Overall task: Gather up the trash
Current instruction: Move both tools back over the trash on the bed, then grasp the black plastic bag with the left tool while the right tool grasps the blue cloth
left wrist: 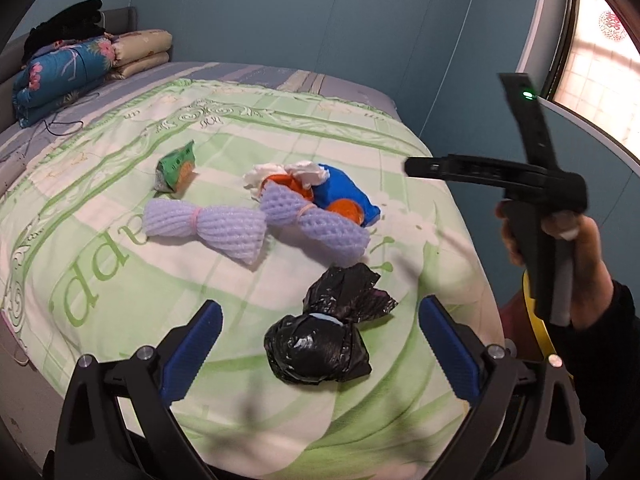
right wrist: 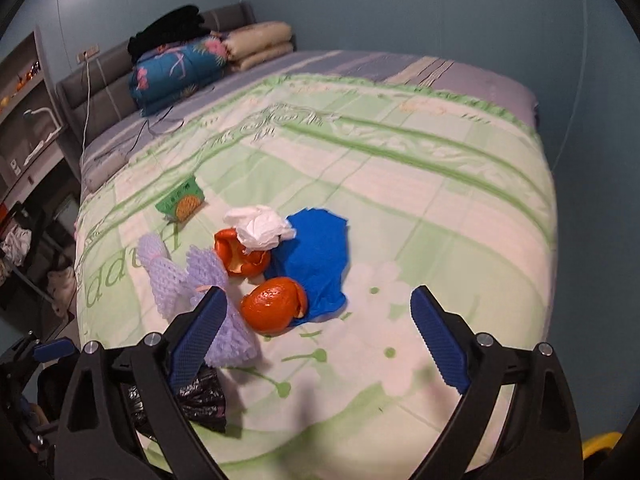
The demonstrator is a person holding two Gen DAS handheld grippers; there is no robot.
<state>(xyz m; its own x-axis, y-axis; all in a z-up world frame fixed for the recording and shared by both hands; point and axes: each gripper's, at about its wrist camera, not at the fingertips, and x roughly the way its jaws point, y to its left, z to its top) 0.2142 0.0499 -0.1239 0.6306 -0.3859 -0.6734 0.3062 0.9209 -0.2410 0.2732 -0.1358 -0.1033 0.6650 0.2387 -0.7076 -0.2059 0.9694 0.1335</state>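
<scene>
on the bed [left wrist: 400, 128], covered by a green and white quilt [left wrist: 120, 272], the trash lies in a loose cluster toward the near edge. going left to right in the left wrist view: a green snack wrapper [left wrist: 176, 167] lies apart on the left, then a lavender foam net [left wrist: 204, 230] tied in the middle with a pink band, then a second foam net [left wrist: 316, 226] lying against the heap beside it. that heap holds crumpled white tissue [left wrist: 288, 174], pieces of orange peel [left wrist: 347, 210] and a blue bag [left wrist: 346, 192], all touching. nearer the foot edge, a knotted black trash bag [left wrist: 320, 338] lies on its own.

at the head of the bed, in the far left corner, sit folded floral bedding [left wrist: 60, 70], cream pillows [left wrist: 140, 50] and a dark garment [left wrist: 68, 20] on top. a thin cable [left wrist: 64, 124] trails across the sheet there.

the left gripper [left wrist: 320, 350] hangs over the black trash bag with its jaws spread wide; the bag sits between the blue pads but neither pad presses on it. the right gripper [right wrist: 318, 338] also has its jaws released and wide apart, holding nothing. in the right wrist view the left pad overlaps the near foam net, and the nearest orange peel [right wrist: 274, 306] lies just ahead between the fingers, untouched. the right hand [left wrist: 576, 264] grips its handle off the right edge of the bed.
</scene>
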